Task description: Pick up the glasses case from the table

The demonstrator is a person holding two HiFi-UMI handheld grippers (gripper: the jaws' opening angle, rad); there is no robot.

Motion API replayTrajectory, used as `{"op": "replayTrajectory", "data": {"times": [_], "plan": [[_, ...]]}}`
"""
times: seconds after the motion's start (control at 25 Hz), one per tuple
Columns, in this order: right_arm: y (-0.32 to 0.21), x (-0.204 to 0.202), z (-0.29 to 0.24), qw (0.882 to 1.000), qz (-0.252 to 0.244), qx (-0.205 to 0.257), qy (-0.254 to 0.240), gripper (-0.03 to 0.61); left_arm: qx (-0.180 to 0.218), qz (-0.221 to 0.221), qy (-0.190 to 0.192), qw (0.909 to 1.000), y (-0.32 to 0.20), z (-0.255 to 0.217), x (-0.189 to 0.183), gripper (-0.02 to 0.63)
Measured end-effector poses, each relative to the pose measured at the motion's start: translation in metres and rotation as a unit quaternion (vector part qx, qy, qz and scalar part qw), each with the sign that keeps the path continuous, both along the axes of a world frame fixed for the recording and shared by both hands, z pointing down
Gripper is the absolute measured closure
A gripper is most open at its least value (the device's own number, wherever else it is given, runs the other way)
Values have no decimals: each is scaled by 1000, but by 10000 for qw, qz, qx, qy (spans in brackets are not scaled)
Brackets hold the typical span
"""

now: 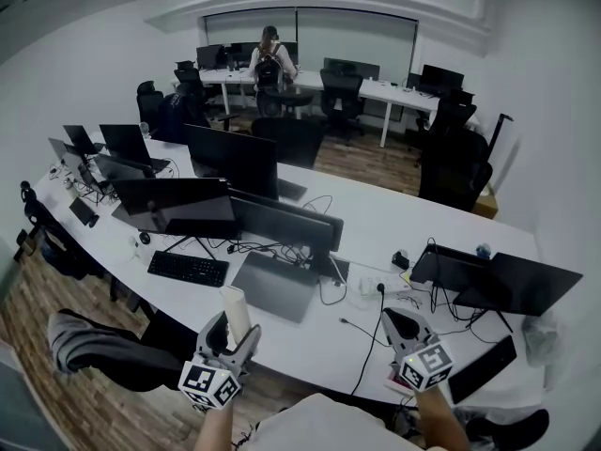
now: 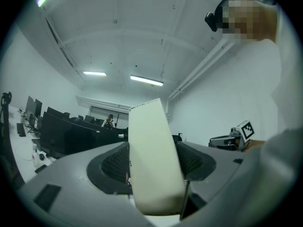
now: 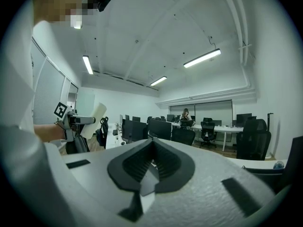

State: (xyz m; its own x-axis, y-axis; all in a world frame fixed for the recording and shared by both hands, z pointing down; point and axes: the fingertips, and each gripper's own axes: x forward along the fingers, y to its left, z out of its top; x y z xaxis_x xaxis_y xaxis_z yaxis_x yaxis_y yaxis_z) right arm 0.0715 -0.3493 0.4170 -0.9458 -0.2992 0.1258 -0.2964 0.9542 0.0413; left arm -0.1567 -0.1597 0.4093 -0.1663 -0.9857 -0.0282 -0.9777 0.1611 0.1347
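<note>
Head view — left gripper (image 1: pixel 232 339) fingers pinch one glasses case (image 1: pixel 234 308), right gripper (image 1: pixel 396 321) fingers pressed together

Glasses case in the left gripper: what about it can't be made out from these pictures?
- Head view: glasses case is small; its lower end sits hidden between the left gripper fingers.
- Left gripper view: only one face shows; the fingers cover its sides.
- Right gripper view: tiny, partly behind the gripper.
</note>
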Motion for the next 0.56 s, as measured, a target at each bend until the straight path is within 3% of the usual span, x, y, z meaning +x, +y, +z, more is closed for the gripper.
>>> {"op": "replayTrajectory", "data": {"times": [0.4,0.56], "plan": [[-9,3,5,10000,-27,-51,0,583,-135,-97,20,9999,-7,-10,8,307],[-14,3,6,10000,-33,-63,-36,583,-4,-21,-36,10000,-11,2,6,307]]}}
